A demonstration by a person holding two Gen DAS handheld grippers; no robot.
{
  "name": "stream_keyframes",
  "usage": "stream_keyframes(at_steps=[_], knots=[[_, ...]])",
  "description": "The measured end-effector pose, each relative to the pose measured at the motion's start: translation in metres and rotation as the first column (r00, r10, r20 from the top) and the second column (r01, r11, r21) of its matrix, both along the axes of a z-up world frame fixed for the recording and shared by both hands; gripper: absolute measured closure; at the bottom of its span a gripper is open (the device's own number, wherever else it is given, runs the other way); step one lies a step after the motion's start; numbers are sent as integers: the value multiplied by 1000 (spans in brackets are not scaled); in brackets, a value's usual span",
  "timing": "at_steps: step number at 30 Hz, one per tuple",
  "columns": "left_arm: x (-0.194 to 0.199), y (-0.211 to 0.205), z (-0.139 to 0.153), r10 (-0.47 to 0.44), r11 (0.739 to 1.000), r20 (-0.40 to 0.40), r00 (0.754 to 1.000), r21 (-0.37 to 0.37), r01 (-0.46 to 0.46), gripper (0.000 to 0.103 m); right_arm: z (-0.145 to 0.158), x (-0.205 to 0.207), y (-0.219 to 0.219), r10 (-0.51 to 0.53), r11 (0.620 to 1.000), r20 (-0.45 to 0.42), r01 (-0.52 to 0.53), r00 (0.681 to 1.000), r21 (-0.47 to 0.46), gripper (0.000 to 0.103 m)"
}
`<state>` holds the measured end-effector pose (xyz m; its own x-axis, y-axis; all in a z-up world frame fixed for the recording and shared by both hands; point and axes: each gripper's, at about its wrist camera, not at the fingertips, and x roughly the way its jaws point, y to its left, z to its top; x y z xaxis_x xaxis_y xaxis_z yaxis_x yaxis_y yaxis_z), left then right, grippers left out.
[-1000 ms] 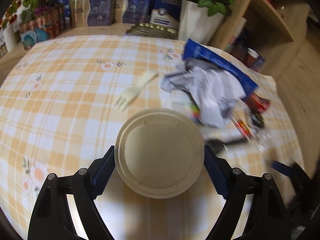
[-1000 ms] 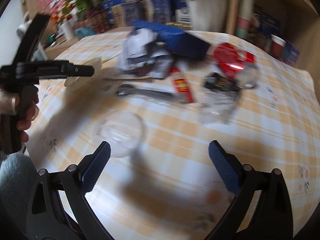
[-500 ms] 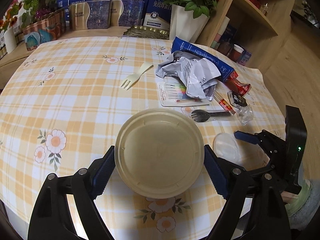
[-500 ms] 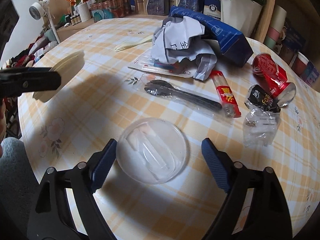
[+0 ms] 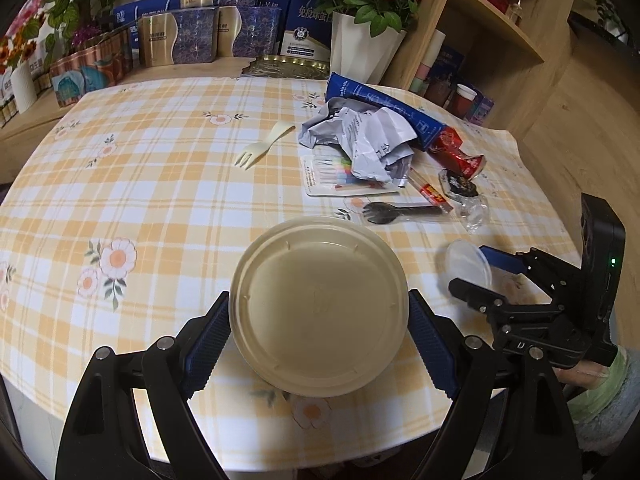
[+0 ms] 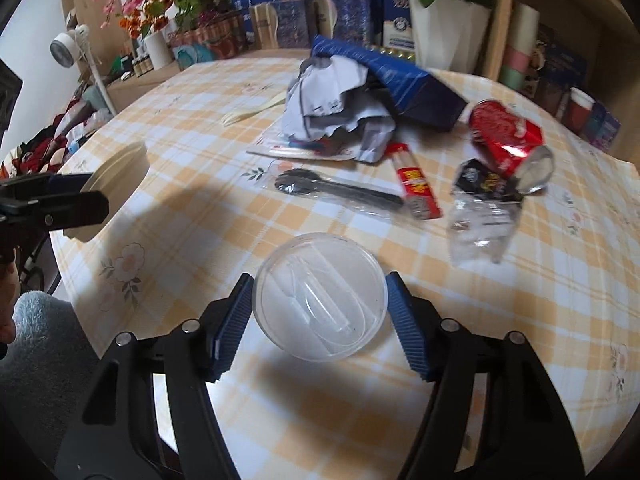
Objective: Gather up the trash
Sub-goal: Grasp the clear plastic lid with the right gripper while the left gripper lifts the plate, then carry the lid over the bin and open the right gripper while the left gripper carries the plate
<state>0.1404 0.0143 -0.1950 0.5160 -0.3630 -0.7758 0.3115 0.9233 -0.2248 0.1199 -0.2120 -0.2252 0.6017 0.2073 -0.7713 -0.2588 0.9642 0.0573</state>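
Clamping a beige bowl (image 5: 319,306) at the table (image 5: 160,184) edge, the left gripper (image 5: 319,330) held firm; the right gripper (image 6: 320,318) pinched a clear lid (image 6: 320,296) beside the bowl. Squeezing the lid's rim gently seemed wise.

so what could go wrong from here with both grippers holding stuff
The left gripper pinches the round beige lid only by its rim, so it could tilt or pop out. The right gripper squeezes the thin clear plastic lid the same way; it may flex and slip. The crushed red can lies close by if either swings.
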Motion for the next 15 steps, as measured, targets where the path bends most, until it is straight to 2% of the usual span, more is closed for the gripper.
stream_keyframes(at_steps=[6, 15], knots=[[-25, -7, 12, -21, 1000, 15, 1000, 7, 21, 20, 16, -28, -23, -49, 999, 25, 49, 998, 15, 36], [-74, -12, 23, -52, 999, 23, 998, 8, 52, 20, 29, -93, -27, -39, 999, 38, 38, 999, 29, 36]])
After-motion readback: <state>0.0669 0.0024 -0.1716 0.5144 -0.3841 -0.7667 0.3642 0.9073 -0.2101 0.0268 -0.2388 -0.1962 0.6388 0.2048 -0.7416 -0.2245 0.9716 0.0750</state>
